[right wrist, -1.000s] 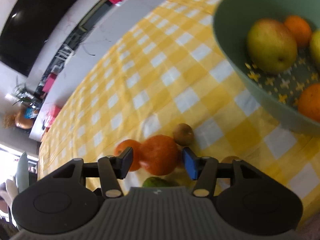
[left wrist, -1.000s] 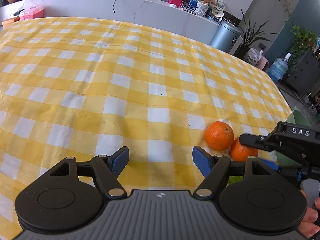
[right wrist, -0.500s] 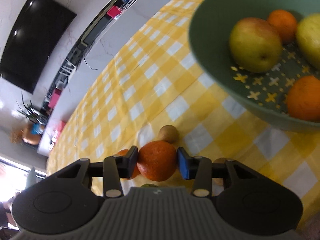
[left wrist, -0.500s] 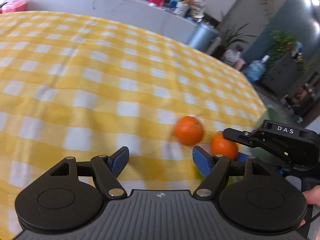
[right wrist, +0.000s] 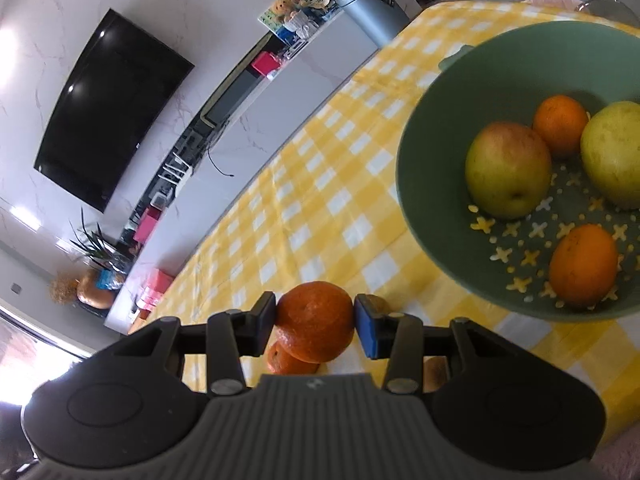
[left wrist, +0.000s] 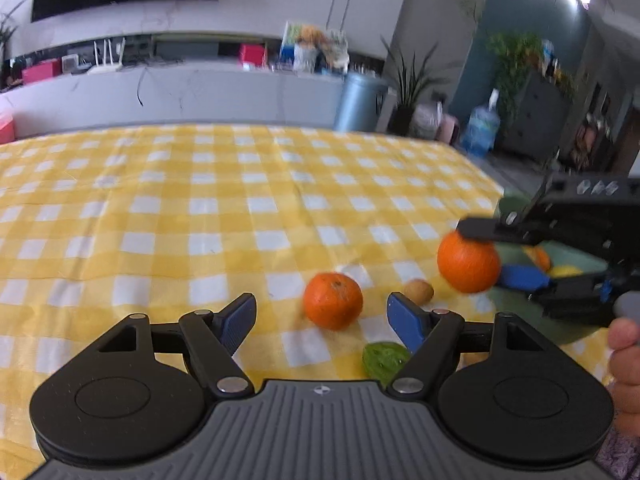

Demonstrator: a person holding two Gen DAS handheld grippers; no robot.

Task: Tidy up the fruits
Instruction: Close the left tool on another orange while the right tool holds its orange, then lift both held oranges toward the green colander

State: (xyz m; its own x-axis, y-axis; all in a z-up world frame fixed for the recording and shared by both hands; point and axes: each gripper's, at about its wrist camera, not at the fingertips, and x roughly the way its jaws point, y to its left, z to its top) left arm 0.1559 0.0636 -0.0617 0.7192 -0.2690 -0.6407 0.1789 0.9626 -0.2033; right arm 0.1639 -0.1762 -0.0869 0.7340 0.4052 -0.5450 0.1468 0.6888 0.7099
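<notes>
My right gripper [right wrist: 315,318] is shut on an orange [right wrist: 315,327] and holds it above the yellow checked tablecloth [right wrist: 320,200], left of the green bowl [right wrist: 424,216]. The bowl holds two oranges [right wrist: 583,265] and two yellow-green apples [right wrist: 507,170]. In the left wrist view the held orange [left wrist: 467,262] hangs in the right gripper [left wrist: 490,252] at the right. My left gripper [left wrist: 321,318] is open and empty. A second orange [left wrist: 333,300] lies on the cloth just beyond its fingers. A small brown fruit [left wrist: 418,291] and a green fruit [left wrist: 385,360] lie near the right finger.
The bowl's rim [left wrist: 516,204] shows behind the right gripper in the left wrist view. A hand [left wrist: 626,364] holds the right gripper at the frame's right edge. A white counter [left wrist: 180,92] and a grey bin [left wrist: 360,100] stand beyond the table.
My right gripper closed on the orange and lifted it off the cloth toward the bowl. The left gripper's view tilted up and swung right; it stays open.
</notes>
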